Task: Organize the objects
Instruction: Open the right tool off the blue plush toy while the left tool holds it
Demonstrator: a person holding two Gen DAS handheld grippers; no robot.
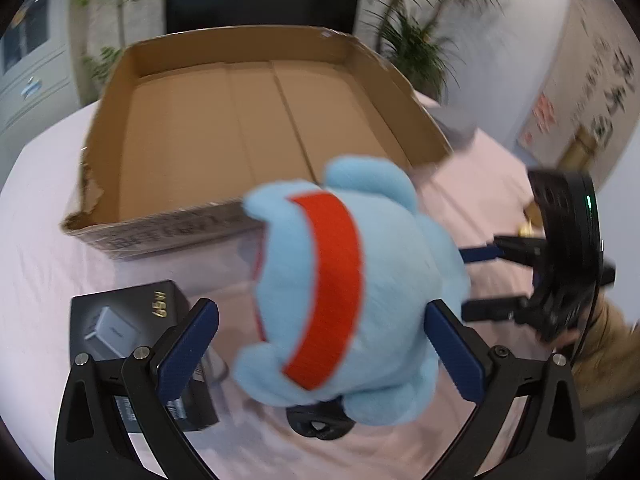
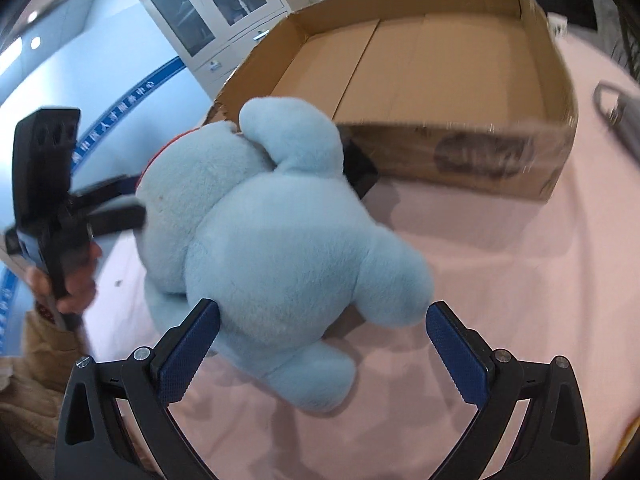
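plush held over the table, box not yet filled

left wrist view: the left gripper (image 1: 322,354) has its blue pads spread wide on either side of a light blue plush toy (image 1: 348,292) with a red band across it. the right pad sits against the toy's flank; the left pad stands clear of it, so these jaws are apart and not clamped. the toy is blurred and appears lifted off the pink tablecloth (image 1: 44,248). beyond it lies a shallow cardboard box (image 1: 256,120), its floor bare as far as this view shows. at the lower left a black charger carton (image 1: 124,320) rests on the cloth, and a small black ring-shaped item (image 1: 320,424) peeks out below the toy. at far right the other gripper reaches in, its fingers running toward the toy, but their tips are hidden behind it.

right wrist view: the right gripper (image 2: 322,354) is also spread wide, the plush toy's back filling the space between its pads; the left pad touches the fur, the right pad is apart from it. what actually carries the toy i cannot tell. the box sits just behind, again showing a bare floor.

progress, as a judgement: sorting looks barely begun, with nothing in the box, and the toy, the carton and the ring item left to place.

only the left view shows the red band, the carton and the ring item; only the right view shows the toy's plain back and a grey item at the right edge, too blurred to name.
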